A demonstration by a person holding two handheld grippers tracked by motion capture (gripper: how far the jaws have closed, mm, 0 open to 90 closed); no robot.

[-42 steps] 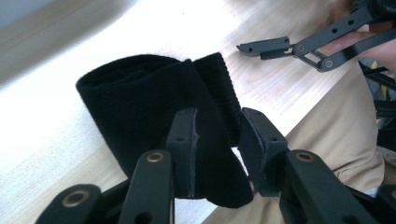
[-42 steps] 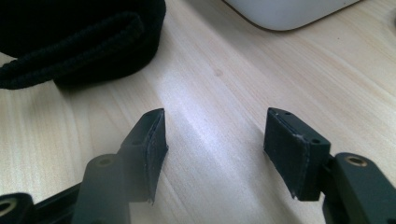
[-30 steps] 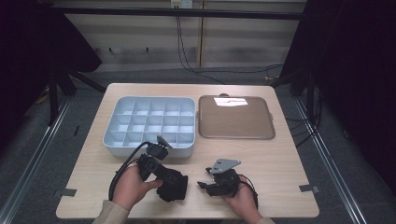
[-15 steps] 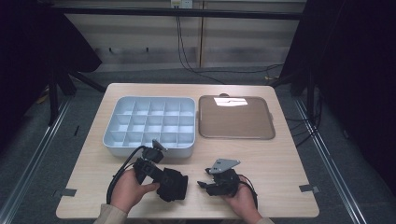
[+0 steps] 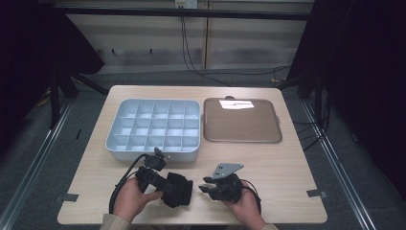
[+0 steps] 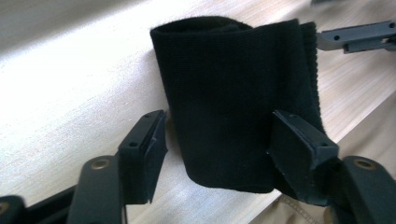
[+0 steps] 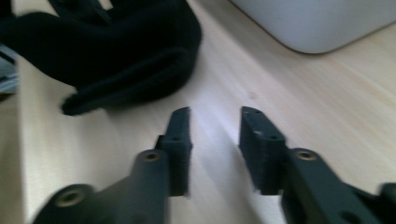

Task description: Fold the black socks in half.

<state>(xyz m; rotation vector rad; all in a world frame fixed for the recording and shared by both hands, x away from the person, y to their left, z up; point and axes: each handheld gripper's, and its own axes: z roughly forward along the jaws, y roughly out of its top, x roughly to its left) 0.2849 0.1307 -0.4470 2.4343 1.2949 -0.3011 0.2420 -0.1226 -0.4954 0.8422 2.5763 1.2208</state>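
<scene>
Left gripper (image 5: 178, 188), lower left of centre in the high view: jaws spread, just been opening, a folded black knit cloth (image 6: 238, 98) between them; the left jaw stands clear of it, the right jaw sits against its edge. Cloth lies on the wooden table (image 5: 287, 163), below the grey compartment tray (image 5: 153, 125). Right gripper (image 7: 215, 126), lower centre: jaws just been closing, a narrow gap between them, nothing inside; cloth at upper left of its view, apart.
</scene>
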